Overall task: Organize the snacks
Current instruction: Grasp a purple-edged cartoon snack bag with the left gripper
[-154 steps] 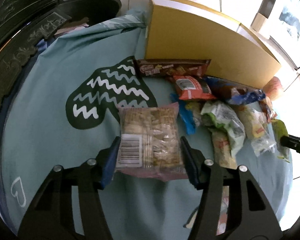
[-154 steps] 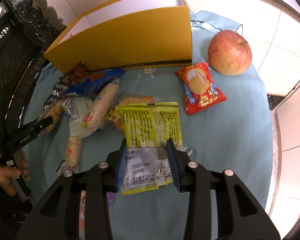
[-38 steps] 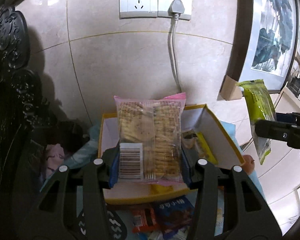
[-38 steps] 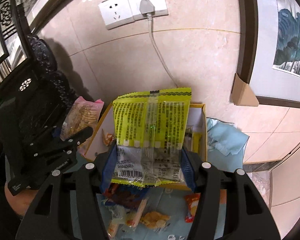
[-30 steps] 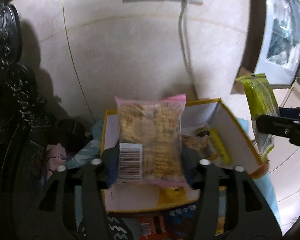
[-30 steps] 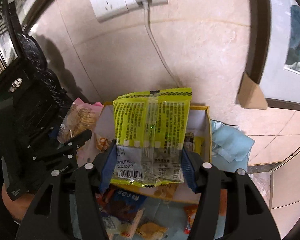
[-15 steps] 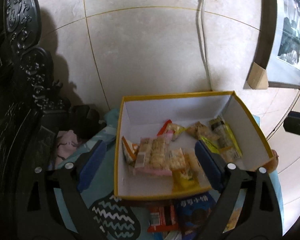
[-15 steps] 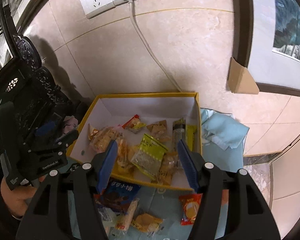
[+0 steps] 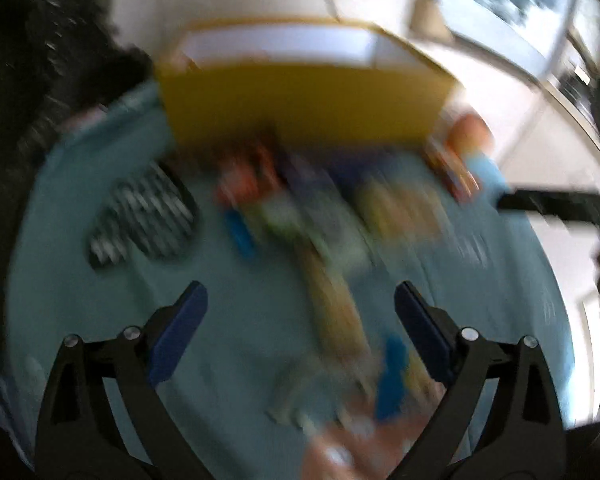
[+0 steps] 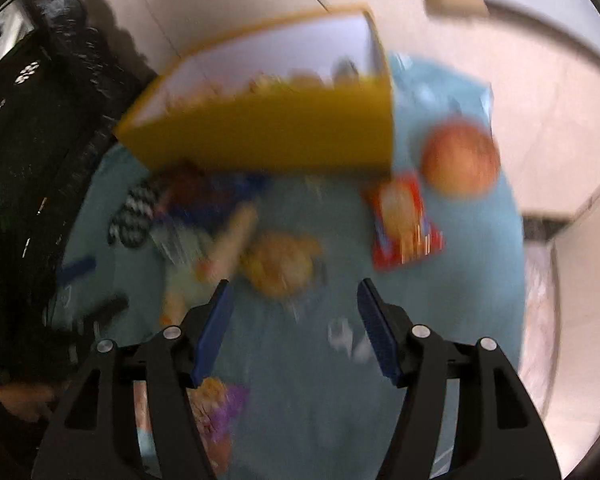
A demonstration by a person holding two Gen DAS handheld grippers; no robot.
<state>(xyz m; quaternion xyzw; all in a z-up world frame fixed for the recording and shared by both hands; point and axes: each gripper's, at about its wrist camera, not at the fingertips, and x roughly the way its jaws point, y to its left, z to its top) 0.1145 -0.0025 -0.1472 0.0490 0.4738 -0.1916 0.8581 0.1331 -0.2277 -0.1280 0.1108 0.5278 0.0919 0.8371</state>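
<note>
Right wrist view, badly smeared by motion, shows the snacks (image 10: 276, 264) strewn over the blue cloth (image 10: 472, 280) at about 12 o'clock from the right gripper (image 10: 294, 320), a red packet (image 10: 404, 224) lying apart at 1 o'clock beside an apple (image 10: 460, 160). Behind them at 12 o'clock stands the yellow box (image 10: 268, 132), its open top showing a few packets already inside, so it looks like the place the loose ones are meant to go. The right gripper's blue pads (image 10: 216, 328) are spread wide with nothing between them, hanging above the cloth, presumably ready for another packet. In the left wrist view the left gripper (image 9: 300, 320) is likewise parted and empty, with a long tan packet (image 9: 332, 304) between its fingers' line of sight and the heap beyond, box (image 9: 300, 108) at 12 o'clock. The blur hides which packet either is heading for.
</note>
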